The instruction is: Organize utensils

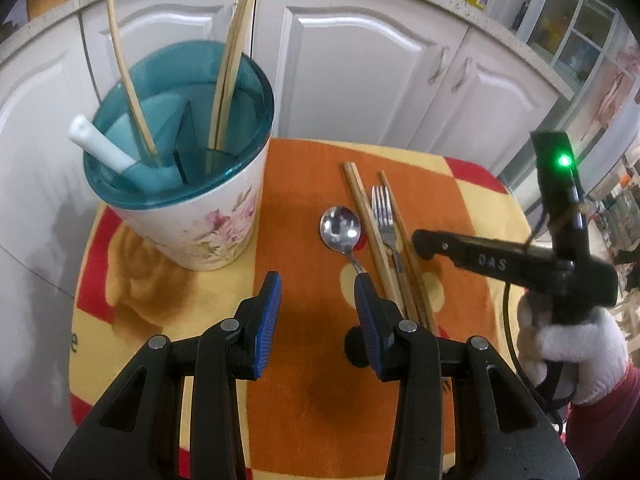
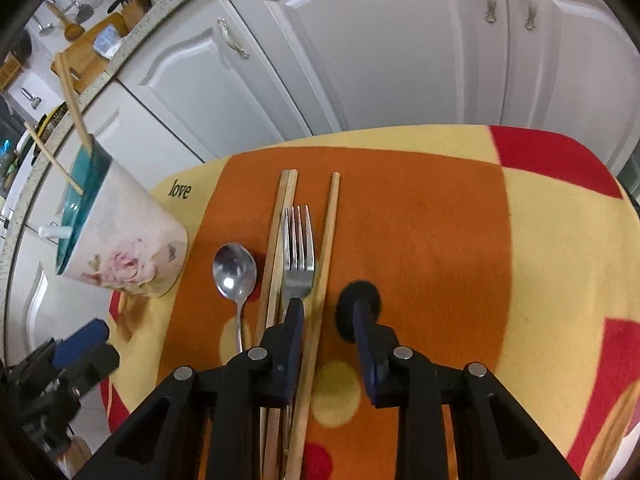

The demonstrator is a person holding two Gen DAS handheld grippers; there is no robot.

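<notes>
We note a steel spoon (image 2: 235, 270), a four-tined fork (image 2: 298, 264) and three wooden chopsticks (image 2: 329, 236) lying parallel on the orange cloth (image 2: 420, 240), right of the floral holder (image 1: 208, 224). Left gripper (image 1: 318, 294) gapes wide, empty. Right gripper (image 2: 328, 316) partly open, one chopstick between its jaws, ungripped.

Even indoor light, heavy fisheye warp.
Cabinet doors (image 1: 360, 60) bow at edges, corners vignette black; glare spots on spoon (image 2: 235, 270); green LED (image 1: 564, 160) blooms; slight blur, esp. frame edges.
</notes>
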